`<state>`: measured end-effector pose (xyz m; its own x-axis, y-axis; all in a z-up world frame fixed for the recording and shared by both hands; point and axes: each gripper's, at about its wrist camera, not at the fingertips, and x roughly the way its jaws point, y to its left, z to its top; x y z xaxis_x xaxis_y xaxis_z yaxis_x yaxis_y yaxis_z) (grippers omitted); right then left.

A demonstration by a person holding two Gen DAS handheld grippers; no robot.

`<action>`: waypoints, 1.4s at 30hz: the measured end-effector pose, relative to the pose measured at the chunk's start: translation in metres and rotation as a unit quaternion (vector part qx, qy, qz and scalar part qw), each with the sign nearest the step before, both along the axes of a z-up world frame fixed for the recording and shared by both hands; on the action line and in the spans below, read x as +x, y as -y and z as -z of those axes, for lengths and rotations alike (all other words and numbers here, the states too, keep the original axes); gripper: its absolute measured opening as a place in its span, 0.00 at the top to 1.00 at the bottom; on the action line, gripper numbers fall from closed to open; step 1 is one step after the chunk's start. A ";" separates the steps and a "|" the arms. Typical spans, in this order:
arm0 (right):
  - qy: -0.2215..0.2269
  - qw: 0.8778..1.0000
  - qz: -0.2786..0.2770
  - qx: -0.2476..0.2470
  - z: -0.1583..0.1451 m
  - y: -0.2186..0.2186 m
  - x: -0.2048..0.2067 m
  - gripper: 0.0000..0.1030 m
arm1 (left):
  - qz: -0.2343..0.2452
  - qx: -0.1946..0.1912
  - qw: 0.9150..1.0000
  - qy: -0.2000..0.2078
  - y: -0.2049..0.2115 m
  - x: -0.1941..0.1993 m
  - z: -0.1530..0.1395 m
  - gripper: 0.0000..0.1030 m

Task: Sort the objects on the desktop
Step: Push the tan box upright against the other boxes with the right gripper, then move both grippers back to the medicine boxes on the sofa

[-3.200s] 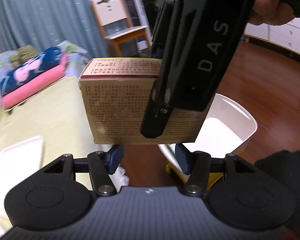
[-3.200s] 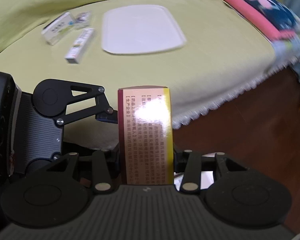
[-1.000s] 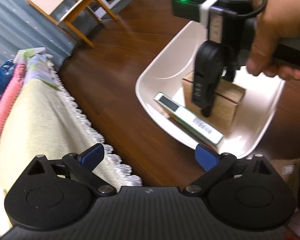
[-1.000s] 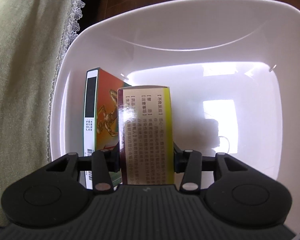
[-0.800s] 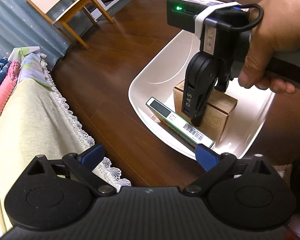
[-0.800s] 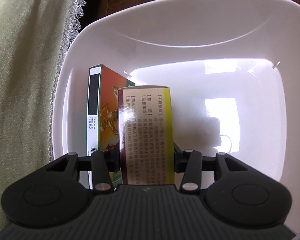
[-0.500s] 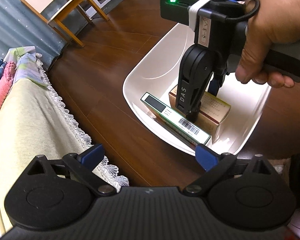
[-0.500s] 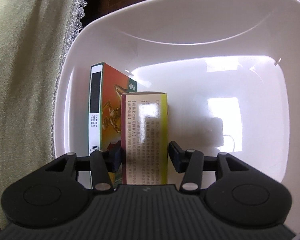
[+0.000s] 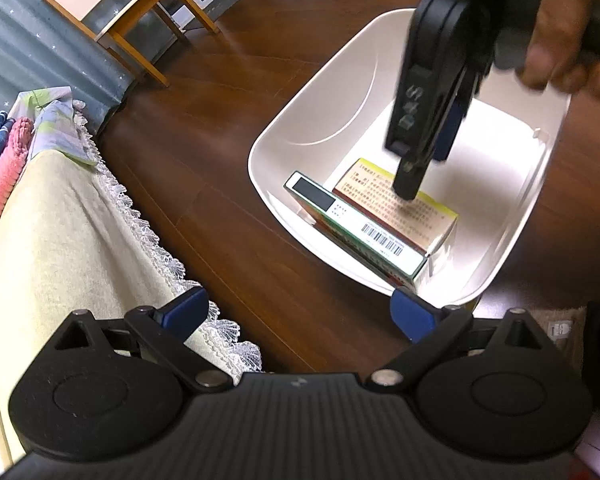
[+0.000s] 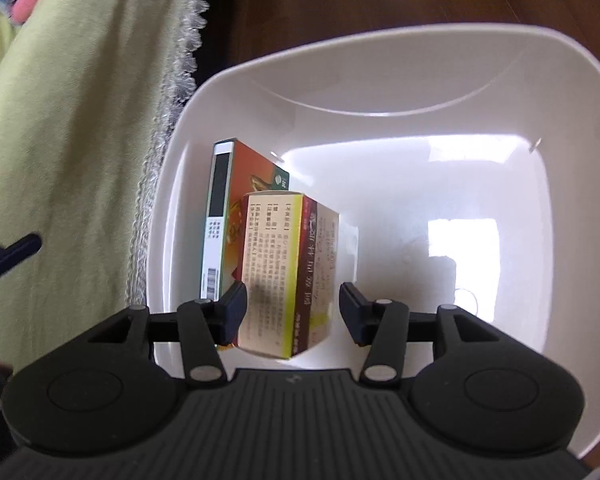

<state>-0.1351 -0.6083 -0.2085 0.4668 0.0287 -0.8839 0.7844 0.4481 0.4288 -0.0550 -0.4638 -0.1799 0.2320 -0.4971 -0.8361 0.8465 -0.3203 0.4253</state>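
Carton (image 10: 284,276): rectangular printed cardboard, in glossy white plastic bin (image 10: 420,80), leaning on flat green box (image 10: 220,224).
Right gripper (image 10: 292,312): released, jaws parted, clear of carton.
Left gripper (image 9: 300,312): wide apart, empty.

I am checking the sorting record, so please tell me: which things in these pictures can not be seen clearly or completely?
- Right tool, left wrist view: motion blur smears it, and the holding hand is cut by the top edge.
- Green-edged box, right wrist view: the tan box covers its front picture.
- White bin, both views: near rim hidden behind each tool body.
- Print on both boxes: too small to read.
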 end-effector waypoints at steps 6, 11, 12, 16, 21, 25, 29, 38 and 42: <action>-0.064 0.979 -0.168 -0.094 -0.002 -0.004 0.015 0.55 | 0.006 0.010 1.000 0.002 -0.001 -0.002 0.004 0.04; -0.091 0.953 -0.253 -0.137 0.013 -0.010 0.022 0.55 | 0.009 0.015 1.000 0.002 -0.001 -0.002 0.006 0.04; -0.098 0.949 -0.259 -0.150 0.016 -0.010 0.024 0.55 | 0.009 0.016 1.000 0.003 -0.001 -0.002 0.007 0.04; -0.109 0.946 -0.257 -0.167 0.026 -0.004 0.031 0.55 | 0.009 0.018 1.000 0.004 -0.001 -0.002 0.008 0.04; -0.099 0.948 -0.261 -0.154 0.039 0.001 0.042 0.55 | 0.007 0.019 1.000 0.002 0.000 -0.001 0.008 0.04; -0.100 0.947 -0.264 -0.154 0.036 0.001 0.041 0.55 | 0.006 0.021 1.000 0.004 0.000 -0.002 0.009 0.04; -0.115 0.945 -0.255 -0.168 0.025 -0.002 0.035 0.55 | 0.005 0.021 1.000 0.006 0.000 -0.003 0.009 0.04; -0.063 0.956 -0.200 -0.204 -0.037 -0.007 0.015 0.54 | -0.019 -0.039 0.999 -0.011 -0.015 0.002 -0.028 0.04; -0.004 0.954 -0.188 -0.232 -0.089 -0.018 0.022 0.53 | -0.058 -0.089 0.994 -0.002 -0.036 0.014 -0.066 0.04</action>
